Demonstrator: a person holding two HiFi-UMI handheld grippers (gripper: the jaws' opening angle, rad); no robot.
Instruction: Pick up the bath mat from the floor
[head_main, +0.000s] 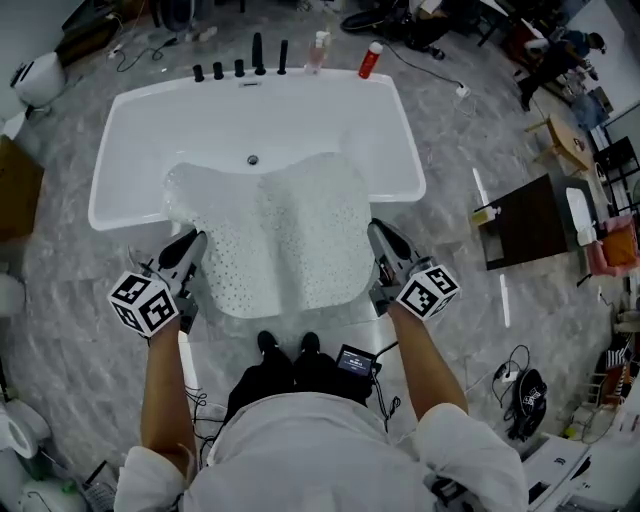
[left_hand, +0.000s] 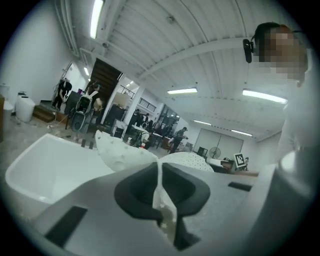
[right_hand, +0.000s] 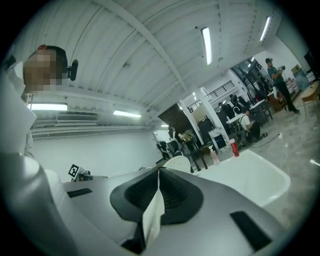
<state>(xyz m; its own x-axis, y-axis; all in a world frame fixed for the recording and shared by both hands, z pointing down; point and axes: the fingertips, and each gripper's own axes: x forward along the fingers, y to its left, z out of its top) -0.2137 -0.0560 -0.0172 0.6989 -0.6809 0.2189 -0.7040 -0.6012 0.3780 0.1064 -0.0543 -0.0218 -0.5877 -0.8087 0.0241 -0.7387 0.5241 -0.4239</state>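
Observation:
A white bath mat with small holes hangs spread between my two grippers, its far part draped over the near rim of the white bathtub. My left gripper is shut on the mat's left edge, and my right gripper is shut on its right edge. In the left gripper view a thin fold of the mat is pinched between the jaws of the left gripper. The right gripper view shows the mat's edge clamped in the right gripper.
Black taps, a pink bottle and a red bottle stand at the tub's far end. A dark low table is to the right, a cardboard box to the left. Cables lie on the marble floor.

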